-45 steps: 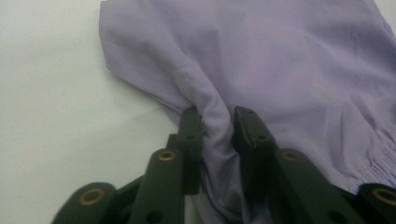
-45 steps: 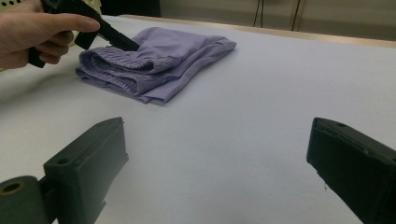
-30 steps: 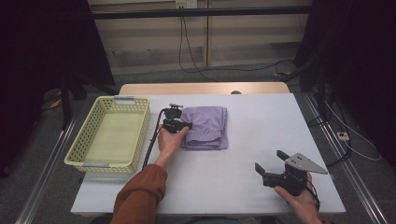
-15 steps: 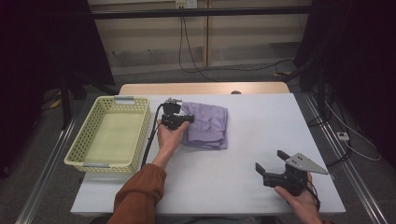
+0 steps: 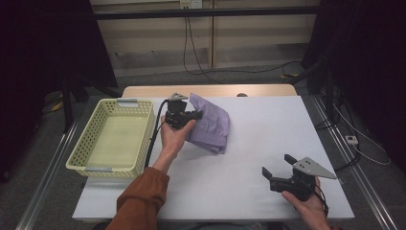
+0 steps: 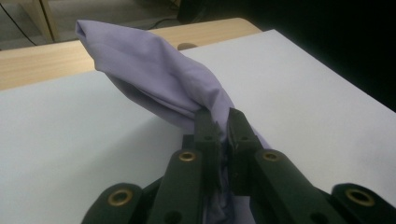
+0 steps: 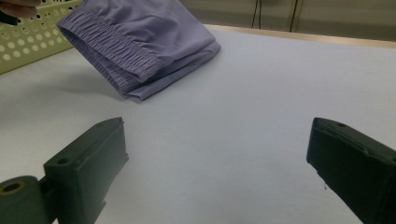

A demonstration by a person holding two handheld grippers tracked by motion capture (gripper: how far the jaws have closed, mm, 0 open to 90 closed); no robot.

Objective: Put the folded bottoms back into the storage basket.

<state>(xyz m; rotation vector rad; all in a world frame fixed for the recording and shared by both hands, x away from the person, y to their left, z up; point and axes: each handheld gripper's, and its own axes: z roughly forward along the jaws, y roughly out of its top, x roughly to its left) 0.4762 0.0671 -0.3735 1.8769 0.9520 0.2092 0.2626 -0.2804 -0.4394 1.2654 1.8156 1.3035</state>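
A folded purple garment with an elastic waistband hangs partly lifted above the white table, its left edge raised. My left gripper is shut on that edge; in the left gripper view the jaws pinch the purple cloth between them at the left gripper. The garment still touches the table at its lower right corner. My right gripper rests near the table's front right, open, with nothing between its jaws.
A pale yellow-green plastic basket stands at the table's left side, nothing visible inside it. A wooden strip runs along the table's far edge. Cables lie on the floor behind.
My left gripper has risen with the garment's edge, lifting that side off the table. The right gripper has stayed where it was.
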